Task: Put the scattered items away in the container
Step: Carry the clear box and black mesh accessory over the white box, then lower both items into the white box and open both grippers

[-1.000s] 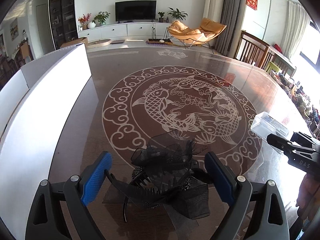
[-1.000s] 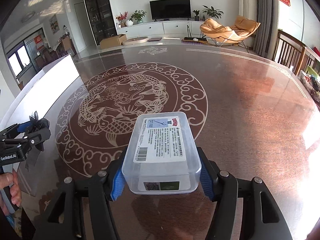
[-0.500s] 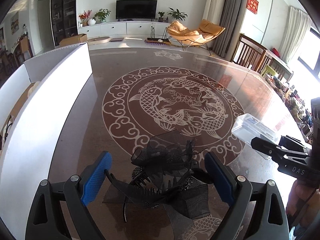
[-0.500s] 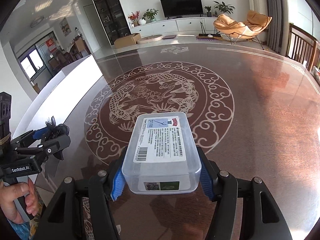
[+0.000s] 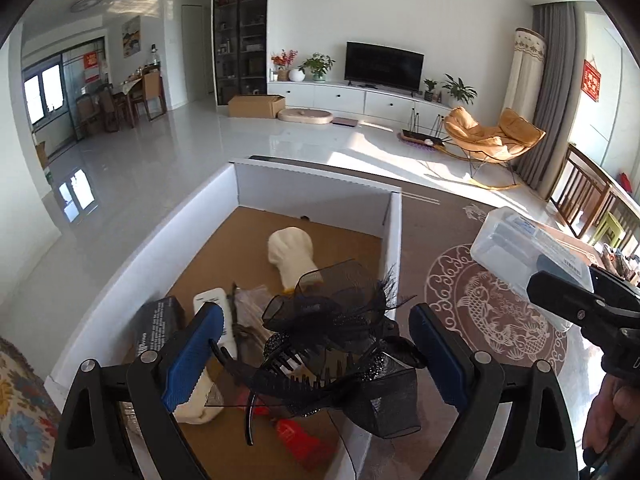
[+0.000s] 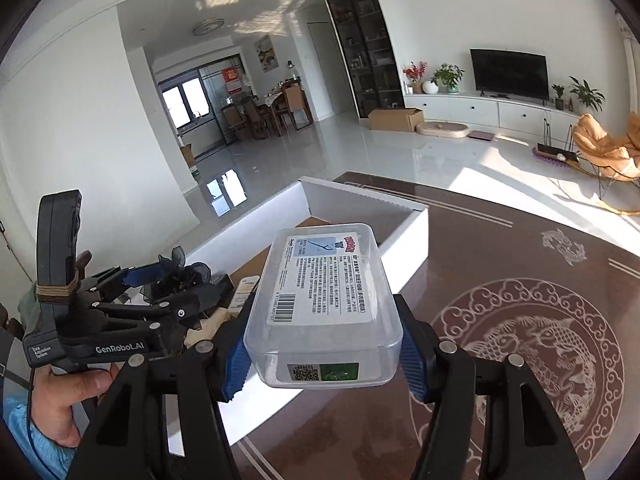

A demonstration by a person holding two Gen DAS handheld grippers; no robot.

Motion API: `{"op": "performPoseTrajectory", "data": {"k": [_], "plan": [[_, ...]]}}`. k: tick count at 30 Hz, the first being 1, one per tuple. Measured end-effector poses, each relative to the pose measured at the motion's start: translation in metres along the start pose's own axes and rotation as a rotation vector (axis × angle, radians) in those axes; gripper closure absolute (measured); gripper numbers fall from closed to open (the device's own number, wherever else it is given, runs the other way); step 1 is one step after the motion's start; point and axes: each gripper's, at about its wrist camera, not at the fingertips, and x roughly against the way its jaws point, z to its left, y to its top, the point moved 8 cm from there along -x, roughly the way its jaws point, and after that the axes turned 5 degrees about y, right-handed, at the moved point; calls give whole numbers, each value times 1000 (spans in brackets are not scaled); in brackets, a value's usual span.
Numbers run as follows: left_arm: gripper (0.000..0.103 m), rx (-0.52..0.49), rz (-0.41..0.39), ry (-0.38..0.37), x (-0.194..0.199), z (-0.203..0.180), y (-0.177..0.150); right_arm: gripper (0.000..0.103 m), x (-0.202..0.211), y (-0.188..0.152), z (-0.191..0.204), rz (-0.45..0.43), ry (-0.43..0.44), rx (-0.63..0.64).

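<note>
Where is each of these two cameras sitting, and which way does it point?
Left wrist: on the left gripper, looking down past a black hairpiece into the white box; a hand shows at right.
Right wrist: on the right gripper, looking over a clear tub in its jaws toward the box; a hand shows at left.
Shared: box, both grippers, television.

White walls point(image 5: 460, 12), glossy tile floor point(image 5: 168, 168), television point(image 5: 384, 65), sunlit.

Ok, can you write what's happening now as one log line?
left claw: holds black hair clip over white box | right claw: holds clear plastic case
</note>
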Motion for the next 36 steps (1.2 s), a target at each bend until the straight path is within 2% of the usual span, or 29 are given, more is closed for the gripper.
{"op": "performPoseTrajectory", "data": {"k": [4,7,10,14,16,20,21,23,28,29,33,36], "plan": [[8,68,69,51,-25,52,-12,41,-72,19,38,48,66,50],[8,106,134,71,-51,75,-31,41,-128,11,45,137,47,87],[8,129,200,73,-76,85,-51,41,-169,-7,42,219,13,129],[7,149,258,84,-93,88,-63,38,-201,-22,30,290,5,101],[7,153,281,99,-96,87,-66,28,-208,-26,23,312,-1,79],[4,198,286,133,-97,91,-68,27,-197,-23,13,290,-13,66],[0,217,282,125,-96,90,-68,27,-193,-22,10,284,-15,58],[0,240,268,95,-92,84,-66,27,-184,-18,5,269,-20,50],[0,211,266,106,-82,65,-61,27,-167,-12,2,250,-37,68],[0,209,258,119,-78,64,-58,27,-164,-11,2,247,-36,68],[0,186,227,248,-63,68,-47,27,-157,-6,6,226,-32,74],[0,237,216,230,-55,74,-42,27,-156,-4,8,222,-31,84]]}}
